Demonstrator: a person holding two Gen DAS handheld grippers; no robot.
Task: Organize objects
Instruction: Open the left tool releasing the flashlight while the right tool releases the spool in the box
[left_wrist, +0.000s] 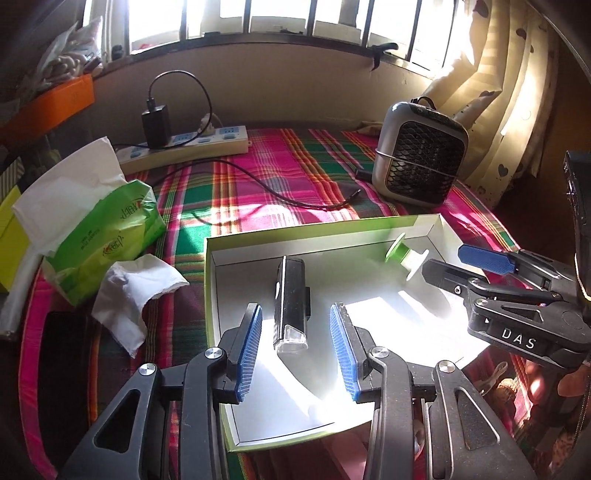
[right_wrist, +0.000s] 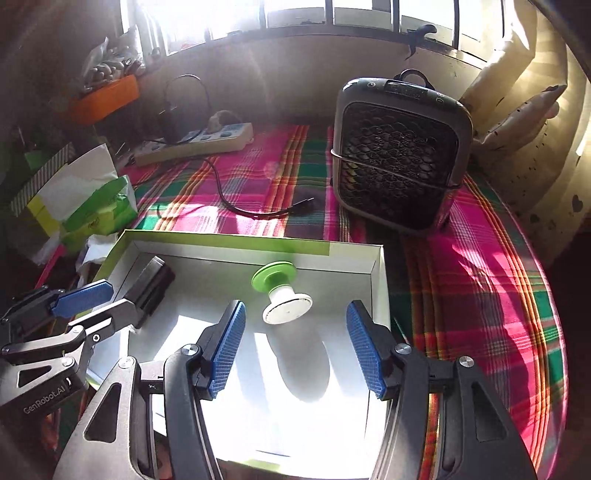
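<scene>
A shallow white box with a green rim (left_wrist: 314, 229) (right_wrist: 221, 242) sits on the plaid cloth. In it lies a black light with a clear lens (left_wrist: 291, 295) (right_wrist: 155, 284). My left gripper (left_wrist: 295, 310) (right_wrist: 107, 301) stands open around its near end, with a gap on each side of the blue pads. A green and white spool (right_wrist: 282, 295) (left_wrist: 406, 258) lies on its side near the box's far right corner. Just in front of it, my right gripper (right_wrist: 295, 306) (left_wrist: 461, 264) is open and its pads are clear of the spool.
A grey fan heater (left_wrist: 419, 155) (right_wrist: 399, 155) stands beyond the box at the right. A power strip with a charger (left_wrist: 184, 146) and a loose black cable (left_wrist: 280, 192) lie at the back. A green tissue pack (left_wrist: 107, 229) and a crumpled tissue (left_wrist: 133, 291) sit to the left.
</scene>
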